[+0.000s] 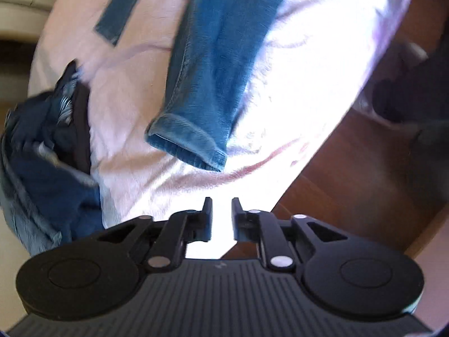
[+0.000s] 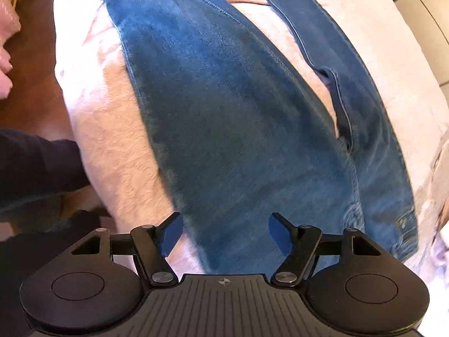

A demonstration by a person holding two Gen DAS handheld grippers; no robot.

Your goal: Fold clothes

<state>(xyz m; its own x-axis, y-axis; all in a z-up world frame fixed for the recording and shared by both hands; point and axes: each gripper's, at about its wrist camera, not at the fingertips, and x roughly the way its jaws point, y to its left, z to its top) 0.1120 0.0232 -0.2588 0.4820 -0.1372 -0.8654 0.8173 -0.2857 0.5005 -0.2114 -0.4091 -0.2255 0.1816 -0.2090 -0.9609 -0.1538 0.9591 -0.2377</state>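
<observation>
A pair of blue jeans (image 2: 238,112) lies spread on a pale pink bedspread (image 2: 112,146). In the left wrist view one leg (image 1: 213,64) runs down to its hem (image 1: 185,146), and the other leg's end (image 1: 118,14) lies at the upper left. My left gripper (image 1: 221,205) hovers above the bedspread (image 1: 294,90) below the hem, its jaws narrowly apart and empty. My right gripper (image 2: 226,219) is wide open and empty above the wide upper part of the jeans, near the waist (image 2: 393,224).
A heap of dark blue and striped clothes (image 1: 47,151) lies at the bed's left edge. Brown wooden floor (image 1: 364,182) runs along the bed's side. A dark sleeve (image 2: 33,163) and a pale cabinet (image 2: 426,14) show in the right wrist view.
</observation>
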